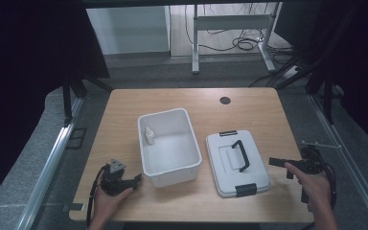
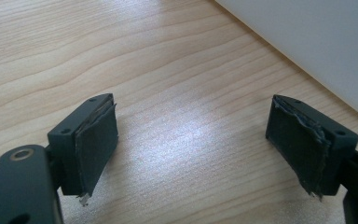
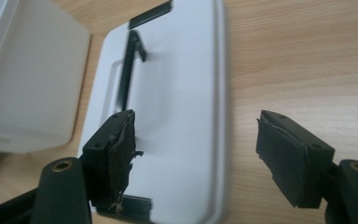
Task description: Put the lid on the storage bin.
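Observation:
A white open bin stands in the middle of the wooden table, with a small white bottle upright inside near its left wall. To its right lies the bin's white lid with a black handle and black end clips. My left gripper rests low at the bin's front left corner, open, nothing between its pads; the bin wall shows just ahead of my left gripper. My right gripper hovers at the lid's right edge, open and empty. In the right gripper view the right gripper straddles the lid's edge.
A round black grommet sits near the table's far edge. Beyond the table stand a desk frame and floor cables. Black stands flank the table on both sides.

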`<state>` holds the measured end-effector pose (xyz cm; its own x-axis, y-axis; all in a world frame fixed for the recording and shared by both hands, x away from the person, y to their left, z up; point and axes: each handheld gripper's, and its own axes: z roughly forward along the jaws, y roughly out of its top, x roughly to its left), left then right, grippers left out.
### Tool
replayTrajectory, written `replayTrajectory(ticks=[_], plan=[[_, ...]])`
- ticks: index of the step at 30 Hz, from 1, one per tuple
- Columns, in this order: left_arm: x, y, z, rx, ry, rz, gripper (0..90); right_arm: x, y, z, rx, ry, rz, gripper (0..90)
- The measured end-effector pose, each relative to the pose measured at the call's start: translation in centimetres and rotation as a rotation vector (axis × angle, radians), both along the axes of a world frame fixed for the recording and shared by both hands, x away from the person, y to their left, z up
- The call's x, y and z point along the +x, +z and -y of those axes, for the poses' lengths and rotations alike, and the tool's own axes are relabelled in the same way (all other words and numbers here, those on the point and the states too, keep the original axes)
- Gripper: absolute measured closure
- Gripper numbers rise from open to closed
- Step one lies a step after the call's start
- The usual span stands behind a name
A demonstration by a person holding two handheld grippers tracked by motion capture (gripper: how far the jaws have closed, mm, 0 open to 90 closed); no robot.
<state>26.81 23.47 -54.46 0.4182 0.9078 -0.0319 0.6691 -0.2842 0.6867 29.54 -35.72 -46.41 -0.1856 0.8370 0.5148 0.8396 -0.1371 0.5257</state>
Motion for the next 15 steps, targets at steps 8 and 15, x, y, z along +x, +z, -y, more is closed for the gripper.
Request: replayTrajectory(ticks=[8,15], plan=[[0.0,0.0,0.0,0.000,-0.001,0.000,16.6,1.2,0.8,-1.2,-0.016,0.042,0.008,28.5],[0.0,0.0,0.0,0.000,-0.001,0.000,16.6,1.6,1.5,-1.6,-0.029,0.054,0.007,28.5]])
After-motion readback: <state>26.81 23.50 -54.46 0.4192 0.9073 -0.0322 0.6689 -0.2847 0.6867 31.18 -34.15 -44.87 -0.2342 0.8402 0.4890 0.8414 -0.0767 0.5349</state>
